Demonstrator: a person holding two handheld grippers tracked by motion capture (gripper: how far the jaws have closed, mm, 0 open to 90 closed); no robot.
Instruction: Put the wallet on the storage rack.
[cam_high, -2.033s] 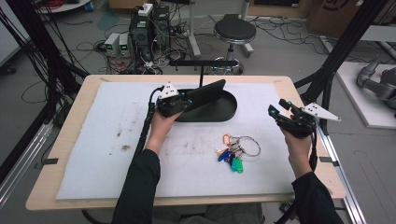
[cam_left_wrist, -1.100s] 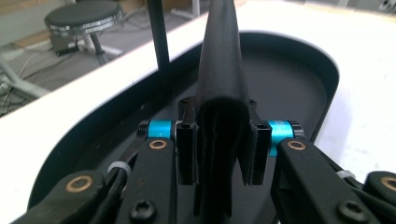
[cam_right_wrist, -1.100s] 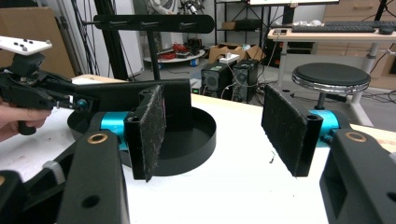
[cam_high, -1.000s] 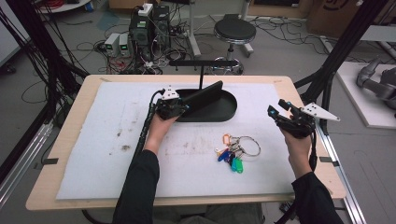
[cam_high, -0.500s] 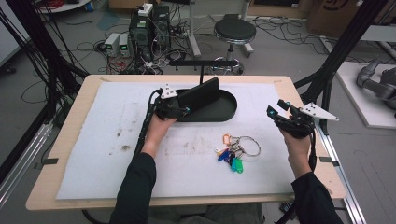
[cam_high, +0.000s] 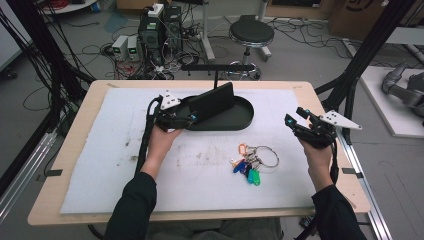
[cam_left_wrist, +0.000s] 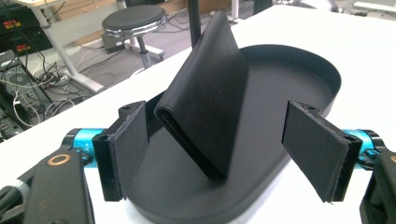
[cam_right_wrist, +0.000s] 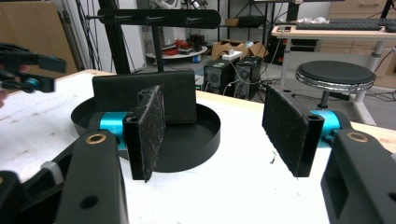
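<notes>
A wallet (cam_high: 211, 102) stands tilted in the tray (cam_high: 240, 120); the keys (cam_high: 250, 162) lie before it.

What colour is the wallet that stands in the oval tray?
Black; the wallet shows best in the left gripper view.

Your left gripper (cam_high: 192, 118) and right gripper (cam_high: 296, 116) are matte black, each topped by a grey three-cornered plate, with bright blue collars behind the fuzzy black pads (cam_left_wrist: 130, 135) and brass-ringed screw holes in the arms. Black cables trail back along your dark long sleeves (cam_high: 134, 202).
</notes>
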